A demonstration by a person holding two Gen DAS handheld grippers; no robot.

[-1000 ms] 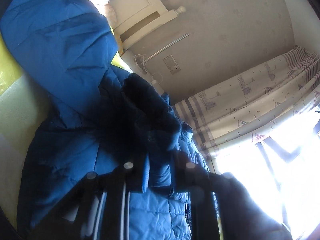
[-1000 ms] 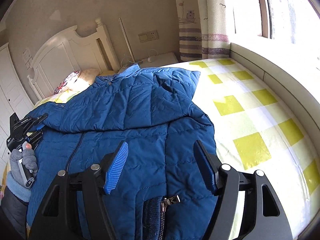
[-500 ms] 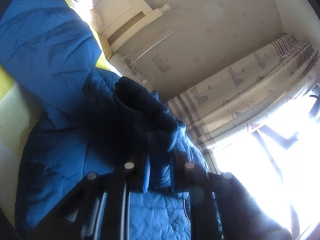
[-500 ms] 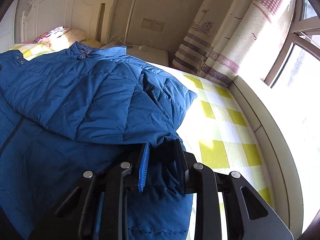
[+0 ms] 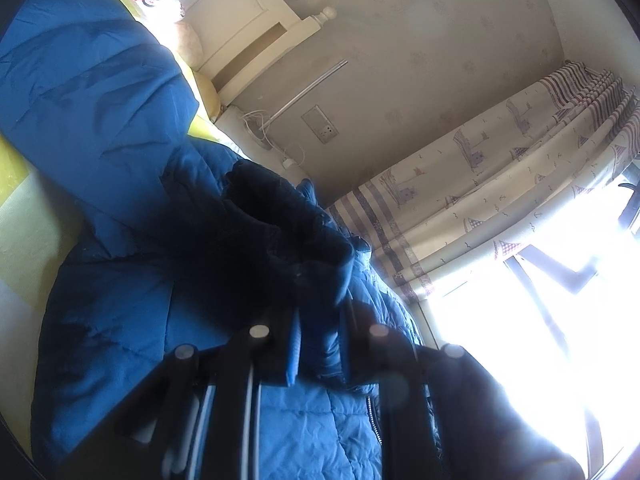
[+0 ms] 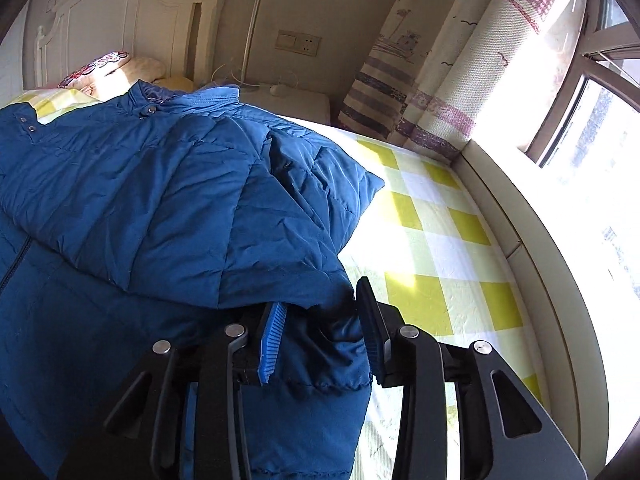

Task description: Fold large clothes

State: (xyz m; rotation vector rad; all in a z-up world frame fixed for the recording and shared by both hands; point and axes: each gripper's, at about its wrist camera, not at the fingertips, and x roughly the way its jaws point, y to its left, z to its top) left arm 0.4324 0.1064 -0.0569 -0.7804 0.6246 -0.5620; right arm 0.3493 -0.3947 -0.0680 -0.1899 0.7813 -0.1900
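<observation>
The blue quilted puffer jacket point(image 6: 168, 200) lies spread on the yellow-and-white checked bedsheet point(image 6: 432, 240), 1 sleeve folded across its front. My right gripper point(image 6: 320, 336) pinches the jacket's edge between its 2 blue-padded fingers point(image 6: 272, 340). My left gripper point(image 5: 316, 344) is clamped on a dark bunched fold of the same jacket point(image 5: 120, 160). Behind stand the white wooden headboard point(image 6: 120, 32) and striped patterned curtain point(image 6: 432, 80).

A bed point(image 6: 436, 240) with a yellow-and-white checked sheet fills the right-wrist view. At its far end stands a white headboard point(image 6: 120, 36) with a pillow point(image 6: 116, 68) against it. A socket point(image 6: 298, 43) sits on the beige wall point(image 6: 320, 4). Patterned curtains point(image 6: 440, 60) hang at right beside a sunlit window point(image 6: 608, 128).
</observation>
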